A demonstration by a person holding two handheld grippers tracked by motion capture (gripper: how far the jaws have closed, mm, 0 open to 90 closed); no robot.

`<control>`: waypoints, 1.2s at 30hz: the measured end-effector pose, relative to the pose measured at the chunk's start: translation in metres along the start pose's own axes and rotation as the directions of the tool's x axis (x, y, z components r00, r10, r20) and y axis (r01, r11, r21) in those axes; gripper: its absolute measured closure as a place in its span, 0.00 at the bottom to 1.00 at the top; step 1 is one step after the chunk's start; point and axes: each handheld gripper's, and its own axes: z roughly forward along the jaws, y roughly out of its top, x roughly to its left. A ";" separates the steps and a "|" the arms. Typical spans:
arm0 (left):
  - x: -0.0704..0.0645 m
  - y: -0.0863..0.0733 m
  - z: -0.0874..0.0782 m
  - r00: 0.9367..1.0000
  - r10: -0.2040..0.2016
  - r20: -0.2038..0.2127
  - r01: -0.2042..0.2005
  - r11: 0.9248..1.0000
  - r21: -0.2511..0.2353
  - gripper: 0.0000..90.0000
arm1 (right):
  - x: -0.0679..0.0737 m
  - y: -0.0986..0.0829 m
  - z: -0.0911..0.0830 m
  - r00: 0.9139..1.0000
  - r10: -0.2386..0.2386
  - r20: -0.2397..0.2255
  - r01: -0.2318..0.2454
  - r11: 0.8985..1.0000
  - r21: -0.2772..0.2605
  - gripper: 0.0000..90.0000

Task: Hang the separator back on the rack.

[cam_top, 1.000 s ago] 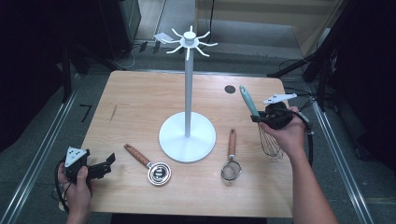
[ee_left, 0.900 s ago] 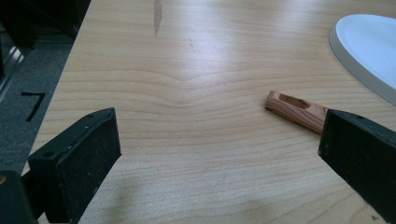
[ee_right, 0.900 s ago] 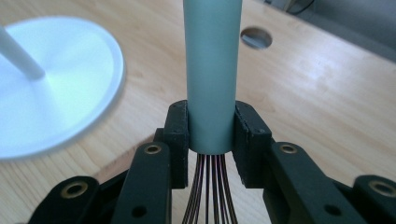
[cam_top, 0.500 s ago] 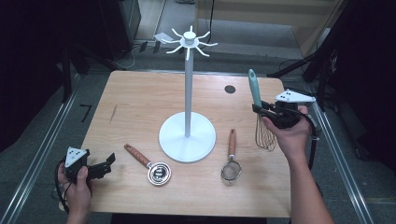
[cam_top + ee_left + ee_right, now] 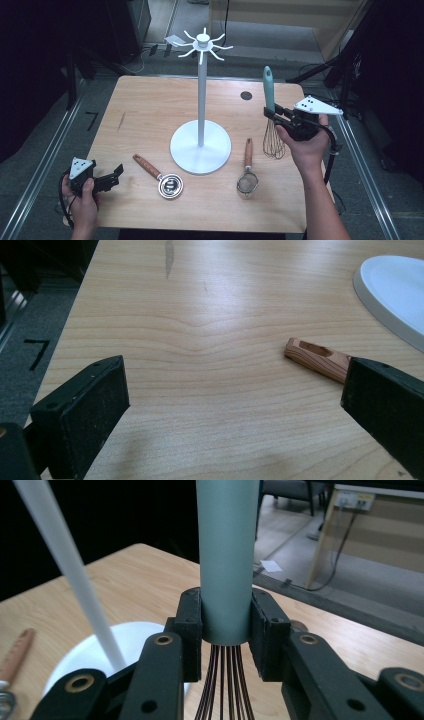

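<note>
- While the whisk [image 5: 273,120] lay tilted across the table's right side a second ago, the high view now has it upright, teal handle pointing up and wire loops hanging just above the table [image 5: 150,105]; I judge the work to be hanging it on the white hook stand [image 5: 201,100], so lifting to the hooks comes next.
- High view again: the right gripper [image 5: 280,116] grasps the whisk near the stand's right, while the left gripper [image 5: 114,176] rests at the near left corner, as before.
- Left gripper view: its jaws stand wide apart, holding nothing, with the measuring spoon's wooden handle [image 5: 316,358] ahead.
- Right gripper view: the jaws are clamped on the handle's lower end [image 5: 224,580], just above the wires.
</note>
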 end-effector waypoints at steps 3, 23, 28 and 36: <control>0.000 0.000 0.000 1.000 0.000 -0.001 0.000 1.000 0.000 0.00 | 0.006 0.002 0.000 1.000 -0.002 -0.013 0.001 1.000 -0.017 0.79; 0.000 0.000 0.000 1.000 0.000 0.003 0.000 1.000 0.003 0.00 | 0.048 0.023 -0.003 0.986 -0.009 -0.169 -0.013 0.992 -0.124 0.79; 0.000 0.000 0.000 1.000 -0.001 0.003 0.001 1.000 0.004 0.00 | 0.055 0.030 -0.004 0.981 -0.022 -0.195 -0.007 0.989 -0.146 0.79; 0.000 0.000 0.000 1.000 -0.001 0.004 0.001 1.000 0.003 0.00 | 0.066 0.039 -0.004 0.975 -0.035 -0.221 -0.003 0.985 -0.170 0.79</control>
